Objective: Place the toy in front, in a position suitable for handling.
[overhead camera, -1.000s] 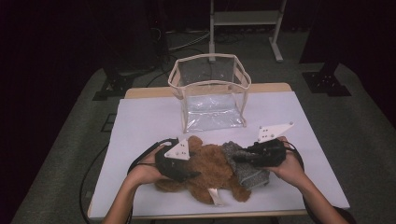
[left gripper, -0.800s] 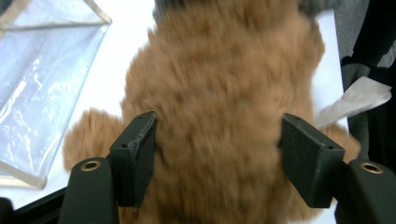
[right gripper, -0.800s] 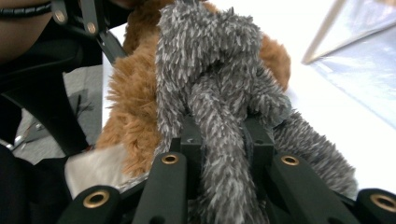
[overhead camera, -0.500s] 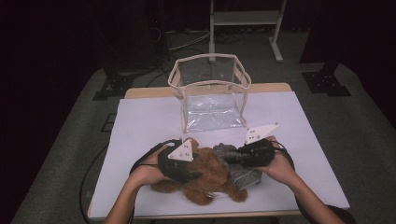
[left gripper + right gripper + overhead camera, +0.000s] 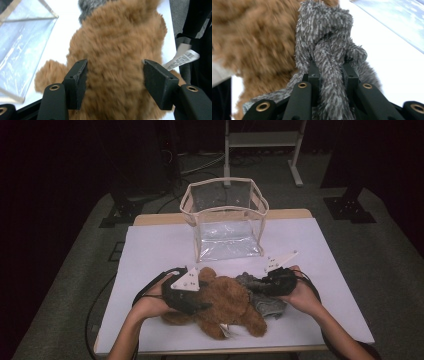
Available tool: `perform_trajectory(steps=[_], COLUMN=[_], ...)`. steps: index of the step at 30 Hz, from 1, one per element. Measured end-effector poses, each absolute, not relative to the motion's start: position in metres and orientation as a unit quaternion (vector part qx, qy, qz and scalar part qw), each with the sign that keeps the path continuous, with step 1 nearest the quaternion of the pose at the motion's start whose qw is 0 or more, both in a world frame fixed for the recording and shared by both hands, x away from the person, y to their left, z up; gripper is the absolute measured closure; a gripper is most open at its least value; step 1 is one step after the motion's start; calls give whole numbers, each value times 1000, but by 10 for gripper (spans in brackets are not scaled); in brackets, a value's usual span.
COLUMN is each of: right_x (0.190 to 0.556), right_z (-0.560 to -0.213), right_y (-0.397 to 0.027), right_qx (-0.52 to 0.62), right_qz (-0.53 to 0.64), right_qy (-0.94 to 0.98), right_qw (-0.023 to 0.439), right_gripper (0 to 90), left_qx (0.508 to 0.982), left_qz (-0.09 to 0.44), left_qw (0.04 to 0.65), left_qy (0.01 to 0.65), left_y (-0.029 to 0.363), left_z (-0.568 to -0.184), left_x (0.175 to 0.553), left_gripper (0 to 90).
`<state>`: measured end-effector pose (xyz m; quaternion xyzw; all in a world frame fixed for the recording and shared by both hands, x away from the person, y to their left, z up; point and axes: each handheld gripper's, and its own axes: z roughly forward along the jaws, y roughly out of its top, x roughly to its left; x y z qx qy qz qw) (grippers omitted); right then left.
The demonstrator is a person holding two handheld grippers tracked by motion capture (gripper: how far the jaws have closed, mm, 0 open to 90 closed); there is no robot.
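A brown teddy bear (image 5: 230, 302) lies near the table's front edge, with a grey plush toy (image 5: 267, 305) pressed against its right side. My left gripper (image 5: 202, 305) comes in from the left. In the left gripper view its pads (image 5: 77, 80) press into the bear's fur (image 5: 117, 37) on both sides. My right gripper (image 5: 252, 287) comes from the right and is shut on a thin grey limb of the plush (image 5: 324, 30), with the bear (image 5: 249, 32) just beyond.
An open clear plastic bag (image 5: 227, 240) with a beige rim stands upright on the white table (image 5: 150, 250) behind the toys. A white label (image 5: 181, 58) hangs off the bear. Dark floor and a metal stand lie beyond the table.
My right gripper has moved left and slightly down, bringing the grey plush against the bear. The left gripper has stayed on the bear.
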<state>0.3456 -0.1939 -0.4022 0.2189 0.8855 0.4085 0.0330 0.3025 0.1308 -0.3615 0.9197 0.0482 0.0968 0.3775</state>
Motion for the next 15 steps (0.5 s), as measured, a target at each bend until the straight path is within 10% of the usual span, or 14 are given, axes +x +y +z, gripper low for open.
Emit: perform_trajectory(steps=[15], right_x=[351], right_z=[-395], right_y=[-165], right_qx=[196], right_qz=[428], right_qy=[881], right_qw=[33], right_gripper=[735], left_qx=[923], left_qz=[73], left_qw=[375], left_qy=[40], left_y=[132], left_z=[-372], left_x=[302], left_gripper=[412])
